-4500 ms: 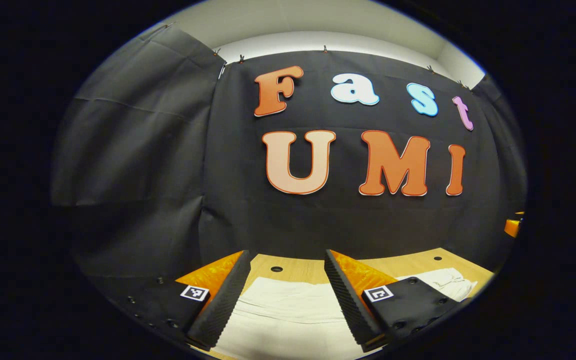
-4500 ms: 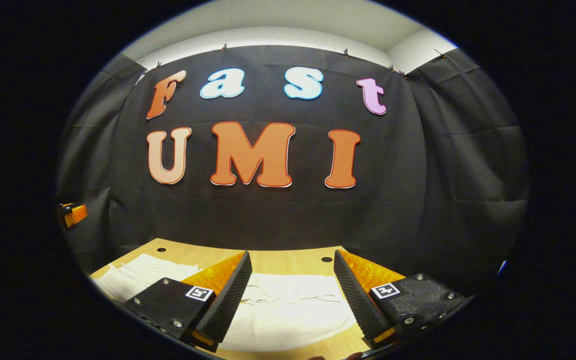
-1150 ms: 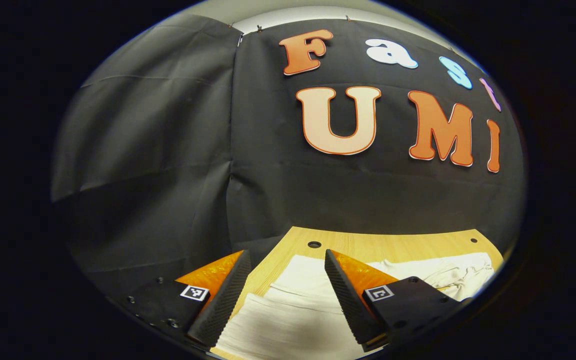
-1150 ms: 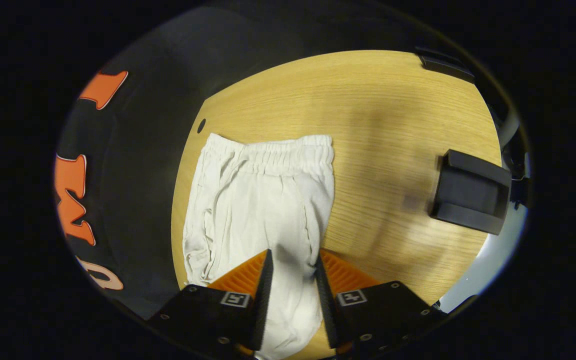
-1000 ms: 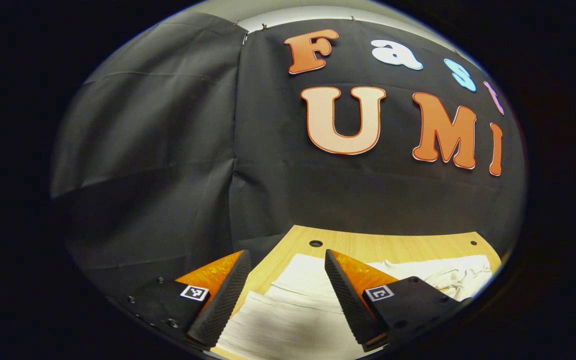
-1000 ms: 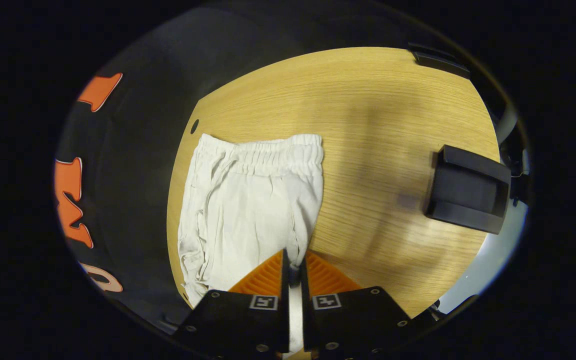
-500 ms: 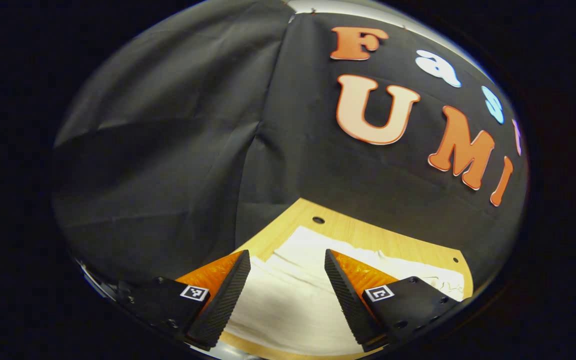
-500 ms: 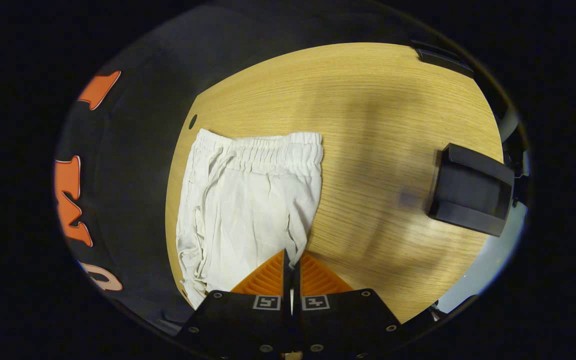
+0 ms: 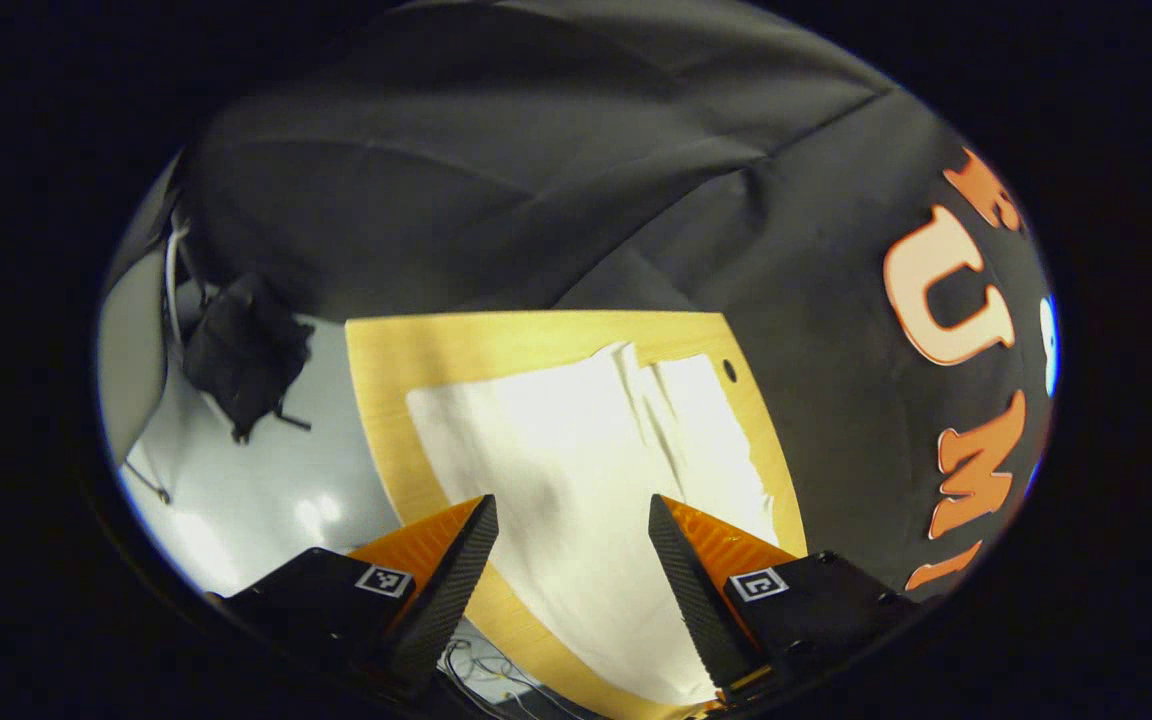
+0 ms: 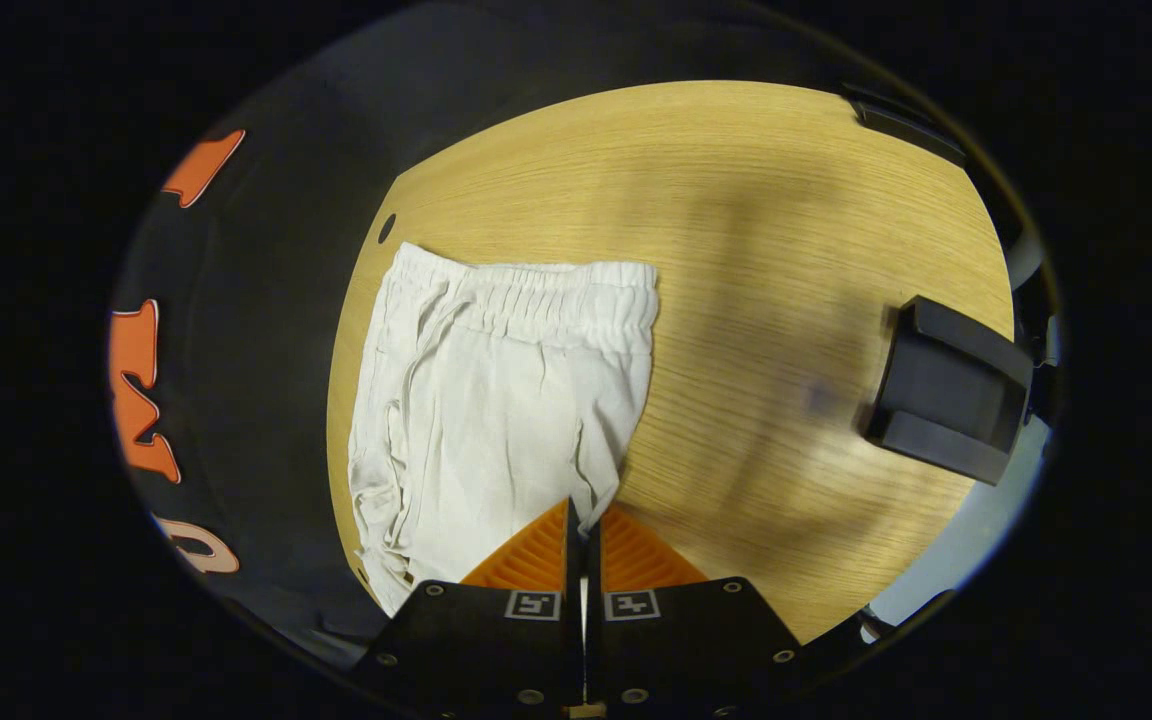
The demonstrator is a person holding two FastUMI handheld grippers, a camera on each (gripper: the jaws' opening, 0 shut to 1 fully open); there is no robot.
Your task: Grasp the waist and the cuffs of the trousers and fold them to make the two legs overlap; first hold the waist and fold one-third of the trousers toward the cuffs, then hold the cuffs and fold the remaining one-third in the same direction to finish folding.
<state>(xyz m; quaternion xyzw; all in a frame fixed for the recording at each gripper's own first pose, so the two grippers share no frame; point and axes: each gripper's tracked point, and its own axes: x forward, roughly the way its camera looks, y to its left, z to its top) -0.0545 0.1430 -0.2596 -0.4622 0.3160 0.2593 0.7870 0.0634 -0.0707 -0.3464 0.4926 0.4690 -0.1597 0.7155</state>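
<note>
White trousers point(image 10: 496, 400) lie flat on the wooden table point(image 10: 756, 220), with the elastic waist point(image 10: 546, 290) at the far end in the right gripper view. My right gripper point(image 10: 584, 520) is shut on the near edge of the trousers cloth. In the left gripper view the leg end of the trousers point(image 9: 576, 450) spreads over the table corner. My left gripper point(image 9: 571, 530) hangs open above that cloth, with the cloth showing in the gap between its fingers; touching or apart cannot be told.
A black box-shaped object point(image 10: 946, 400) stands on the table's right part in the right gripper view. In the left gripper view the table edge point(image 9: 376, 400) drops to a pale floor point(image 9: 266, 480) where a dark bag point(image 9: 246, 350) lies. Black cloth walls close the back.
My left gripper has tipped down and swung left, so it now looks onto the trousers' leg end and the floor. My right gripper closed on the cloth about a second ago and holds still.
</note>
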